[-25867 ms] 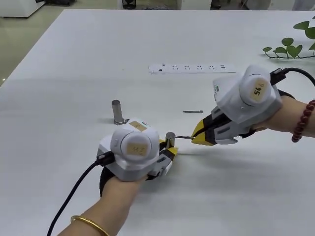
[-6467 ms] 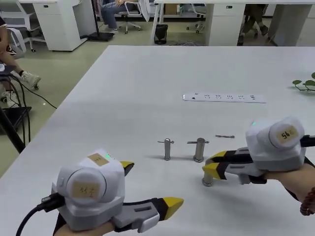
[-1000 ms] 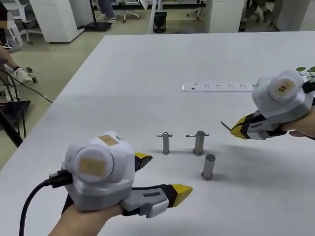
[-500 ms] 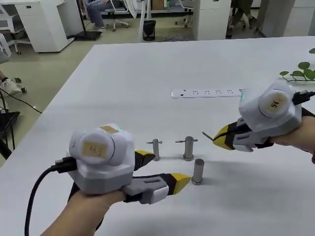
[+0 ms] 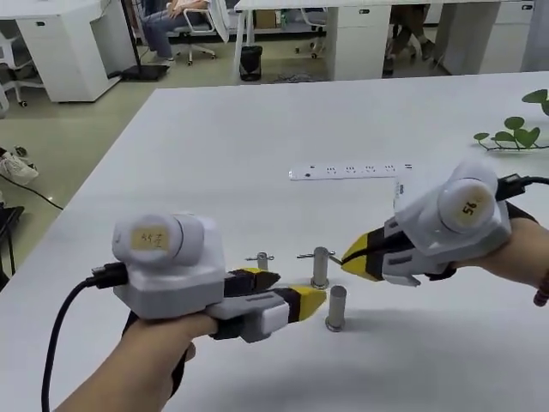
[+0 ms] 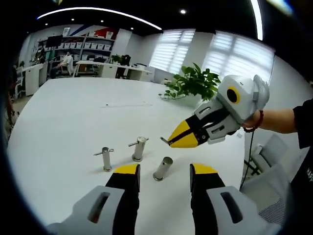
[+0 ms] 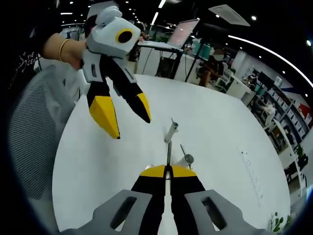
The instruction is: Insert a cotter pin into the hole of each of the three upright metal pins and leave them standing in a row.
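Three upright metal pins stand on the white table (image 5: 214,172). The left pin (image 5: 262,261) and the middle pin (image 5: 320,267) each carry a cotter pin through the top. The third, bare pin (image 5: 336,307) stands nearer me, out of line with them. My right gripper (image 5: 353,256) is shut on a thin cotter pin (image 7: 168,152), whose tip points at the middle pin (image 7: 185,159). My left gripper (image 5: 290,288) is open, hovering just left of the bare pin (image 6: 163,168), which sits between and beyond its jaws.
A white power strip (image 5: 347,171) lies farther back on the table. A leafy plant (image 5: 515,129) sits at the far right edge. Office desks, chairs and a seated person are beyond the table.
My right gripper has come down and left with the cotter pin, close to the pins. My left gripper has risen and moved nearer the bare pin. The head camera has shifted too.
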Demonstrator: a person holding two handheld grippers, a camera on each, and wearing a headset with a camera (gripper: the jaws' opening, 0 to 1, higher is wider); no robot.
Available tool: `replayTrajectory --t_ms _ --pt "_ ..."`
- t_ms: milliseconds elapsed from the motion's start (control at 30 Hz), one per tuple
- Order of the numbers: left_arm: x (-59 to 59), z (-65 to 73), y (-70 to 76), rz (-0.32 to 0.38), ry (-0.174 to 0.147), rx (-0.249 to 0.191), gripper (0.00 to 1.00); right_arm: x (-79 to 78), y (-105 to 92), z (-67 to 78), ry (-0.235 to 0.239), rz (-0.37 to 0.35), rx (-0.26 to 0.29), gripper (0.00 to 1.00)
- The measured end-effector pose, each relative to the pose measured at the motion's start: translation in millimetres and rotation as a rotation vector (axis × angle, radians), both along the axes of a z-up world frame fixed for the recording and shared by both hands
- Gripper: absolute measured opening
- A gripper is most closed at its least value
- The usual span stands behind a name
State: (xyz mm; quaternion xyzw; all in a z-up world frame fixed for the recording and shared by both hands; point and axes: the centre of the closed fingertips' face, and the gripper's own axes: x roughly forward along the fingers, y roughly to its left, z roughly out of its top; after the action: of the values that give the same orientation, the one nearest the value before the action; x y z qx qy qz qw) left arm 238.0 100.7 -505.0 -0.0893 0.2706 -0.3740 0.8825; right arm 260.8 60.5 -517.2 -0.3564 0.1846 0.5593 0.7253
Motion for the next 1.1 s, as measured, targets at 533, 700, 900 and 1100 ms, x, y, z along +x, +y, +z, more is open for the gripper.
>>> replayTrajectory --t_ms 533,700,900,1100 --pt "-0.6 1.0 -1.4 0.022 0.065 -0.074 0.17 -27.1 22.0 2.0 -0.049 0.134 -0.027 0.00" --pt "-1.3 4.7 -3.4 0.023 0.073 -0.117 0.12 -32.5 27.1 3.6 -0.060 0.163 -0.032 0.00" --pt "-2.3 4.9 -3.1 0.024 0.076 -0.131 0.06 -34.2 31.8 7.2 -0.073 0.178 -0.030 0.00" --pt "-1.4 6.3 -2.5 0.031 0.076 -0.152 0.01 -34.5 35.3 9.0 -0.084 0.188 -0.031 0.00"
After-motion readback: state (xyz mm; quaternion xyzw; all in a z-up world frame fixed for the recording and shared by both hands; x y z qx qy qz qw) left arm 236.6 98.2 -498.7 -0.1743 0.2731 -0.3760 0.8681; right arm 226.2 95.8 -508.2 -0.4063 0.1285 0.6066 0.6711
